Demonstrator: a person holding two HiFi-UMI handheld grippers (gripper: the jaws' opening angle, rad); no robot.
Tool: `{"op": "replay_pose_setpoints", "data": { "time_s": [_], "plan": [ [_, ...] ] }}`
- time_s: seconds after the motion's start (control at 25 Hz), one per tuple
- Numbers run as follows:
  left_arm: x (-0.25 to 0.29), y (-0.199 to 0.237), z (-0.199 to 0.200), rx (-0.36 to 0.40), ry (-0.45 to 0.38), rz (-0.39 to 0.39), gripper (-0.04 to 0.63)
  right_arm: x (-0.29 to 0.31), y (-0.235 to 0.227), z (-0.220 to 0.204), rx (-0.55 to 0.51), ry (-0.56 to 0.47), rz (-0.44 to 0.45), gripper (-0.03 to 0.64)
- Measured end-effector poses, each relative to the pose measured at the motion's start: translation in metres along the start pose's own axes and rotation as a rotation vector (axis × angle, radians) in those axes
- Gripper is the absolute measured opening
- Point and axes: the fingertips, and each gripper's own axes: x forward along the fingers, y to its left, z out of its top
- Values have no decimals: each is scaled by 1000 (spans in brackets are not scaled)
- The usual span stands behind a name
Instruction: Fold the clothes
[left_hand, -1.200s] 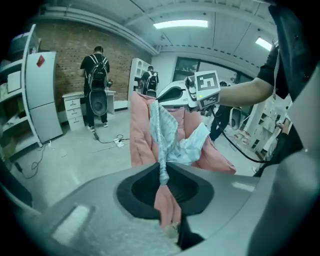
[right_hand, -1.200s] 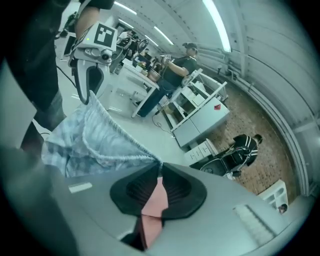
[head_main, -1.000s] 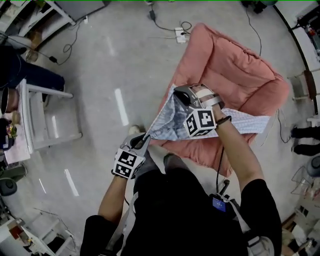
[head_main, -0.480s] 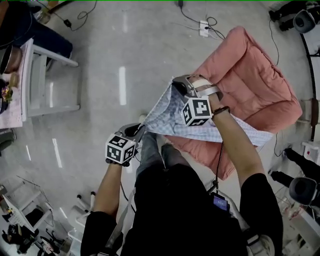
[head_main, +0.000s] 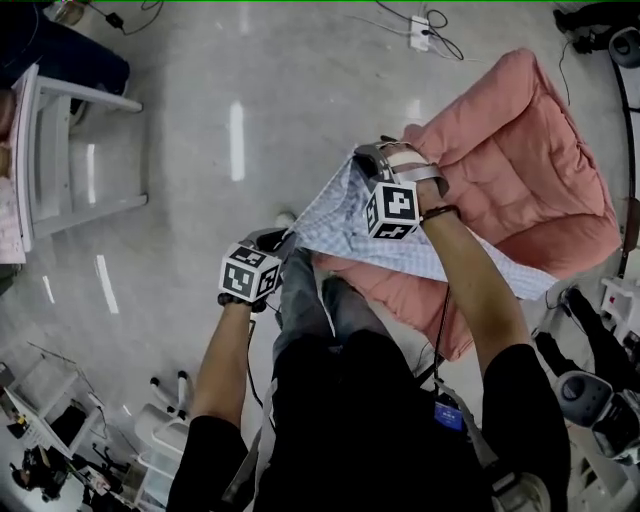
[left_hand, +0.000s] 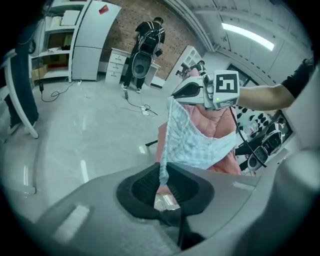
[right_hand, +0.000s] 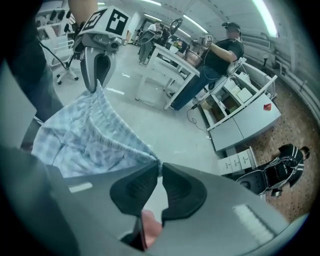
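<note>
Head view: I've got the checked garment strung btwn both tongs, above the near edge of the pink cushion. The left gripper sits low, close to the legs. The right gripper is higher and farther out. The rest of the cloth trails off right under the forearm and lies on the cushion.

Left gripper view: jaws are clenched on a thin edge of the garment, which runs straight up out of the pads. The cloth hangs in a loose belly toward the right gripper.

Right gripper view: also clenched, w/ a gathered, elastic-looking corner nipped btwn the tips. Fabric sags left toward the left gripper.

To do this step well, I reckon: keep both pinches firm and spread the tongs apart until the held edge goes taut. Then level them, so the hanging part lands flat on the cushion w/o bunching. Only fold over after that.

Containers: no basket or bin for clothes that I can make out. A white drawer unit stands by the far wall, shut, so contents can't be told.
</note>
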Motion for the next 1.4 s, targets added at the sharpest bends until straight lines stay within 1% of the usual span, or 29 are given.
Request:
{"op": "replay_pose_setpoints", "data": {
  "time_s": [0.12,0.28,0.36,0.48,0.56,0.64,0.72,0.76,0.8,0.84,0.92,1.0,1.12,1.24,1.4],
  "plan": [
    [13,1,-5,-2,33,-21,48,13,4,-5,17,6,29,37],
    [20,6,-15,-44,49,-57,52,28,8,-2,18,6,68,40],
    [22,8,-19,-45,60,-83,54,36,13,0,15,8,98,44],
    [26,9,-26,-35,48,-134,55,48,20,-7,-2,26,137,44],
    [26,11,-37,-37,41,-150,61,55,24,-14,3,46,151,54],
    [28,17,-47,-33,54,-147,63,63,25,-19,38,61,162,57],
    [30,23,-58,-28,73,-125,77,68,29,-22,74,76,182,130],
    [30,25,-63,-31,80,-108,85,68,33,-23,84,82,190,143],
    [28,27,-68,-36,82,-92,75,66,37,-23,90,85,193,147],
    [26,28,-72,-41,80,-80,80,64,40,-24,95,86,193,149],
    [20,31,-73,-42,69,-71,108,59,44,-23,101,85,186,149],
    [14,34,-68,-15,58,-60,110,55,46,-20,107,83,178,147],
    [6,41,-48,66,44,-34,112,47,43,-12,146,77,154,141],
    [-4,40,-13,141,-1,-22,115,28,30,-5,230,59,104,141],
    [-10,14,44,251,-54,-42,121,-17,7,-14,350,55,9,140]
  ]
}}
